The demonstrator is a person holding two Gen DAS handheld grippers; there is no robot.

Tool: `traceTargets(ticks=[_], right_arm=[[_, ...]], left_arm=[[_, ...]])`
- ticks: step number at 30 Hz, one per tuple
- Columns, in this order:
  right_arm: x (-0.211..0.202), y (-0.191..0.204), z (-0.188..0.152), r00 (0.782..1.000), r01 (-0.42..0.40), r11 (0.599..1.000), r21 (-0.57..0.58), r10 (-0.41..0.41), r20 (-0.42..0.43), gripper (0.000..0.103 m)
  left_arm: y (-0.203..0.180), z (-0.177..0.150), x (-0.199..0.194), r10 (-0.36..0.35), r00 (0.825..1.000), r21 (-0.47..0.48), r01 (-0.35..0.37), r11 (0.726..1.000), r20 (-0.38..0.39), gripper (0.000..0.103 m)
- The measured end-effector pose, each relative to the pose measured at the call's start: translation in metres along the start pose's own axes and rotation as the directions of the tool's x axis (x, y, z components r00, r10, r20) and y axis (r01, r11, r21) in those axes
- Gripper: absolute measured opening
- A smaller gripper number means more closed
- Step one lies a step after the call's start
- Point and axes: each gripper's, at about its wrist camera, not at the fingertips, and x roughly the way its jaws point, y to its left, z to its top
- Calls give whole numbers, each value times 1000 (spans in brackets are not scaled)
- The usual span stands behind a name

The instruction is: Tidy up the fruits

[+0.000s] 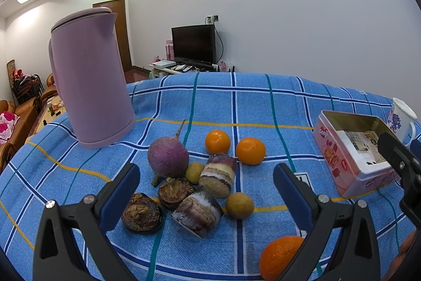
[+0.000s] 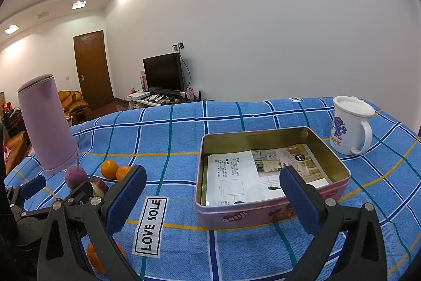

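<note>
Left wrist view: your blue checked cloth (image 1: pixel 263 102) spreads wide, with the lilac kettle (image 1: pixel 89 80) standing at ten o'clock. At three o'clock sits the pink tin (image 1: pixel 350 157), lid off, paper inside. Dead centre, the fruit pile: purple radish (image 1: pixel 168 159), two sugarcane chunks (image 1: pixel 218 175), two oranges (image 1: pixel 250 150) at one o'clock, another orange (image 1: pixel 280 256) at five. Your left gripper (image 1: pixel 206 191) gapes wide, holding nothing. Over on the right wrist view, your right gripper (image 2: pixel 213 191) is spread wide too, empty, the tin at one o'clock.
</note>
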Motion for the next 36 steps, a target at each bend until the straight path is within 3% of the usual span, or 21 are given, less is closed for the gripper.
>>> traceTargets(ticks=[8,15,18,20,25,29,32,36], right_arm=[[1,3,-1,998,-54,998,-11,54,-10,102],[7,16,-4,977,-205,978,-50,201,-77,102],[14,28,-8,939,-320,944,-77,305,-156,102],[19,38,-14,898,-404,911,-81,378,-226,101],[21,72,-33,821,-524,837,-156,447,-356,96],[22,94,-47,804,-540,808,-237,411,-429,77],[31,94,-50,794,-535,816,-220,398,-459,77],[42,87,-55,760,-533,829,-169,382,-526,74]], left_arm=[[9,0,3,19,1000,-11,-19,1000,-18,103],[56,-1,2,78,994,-63,-83,995,-82,103],[76,-5,-1,93,990,-80,-102,992,-106,103],[87,-9,-5,101,988,-77,-110,991,-112,103],[100,-18,-14,115,987,-20,-118,993,-114,103],[100,-21,-14,38,989,-28,-42,999,-143,101],[84,-16,-17,-23,990,1,23,1000,-142,101],[57,-12,-11,-83,984,54,92,994,-160,101]])
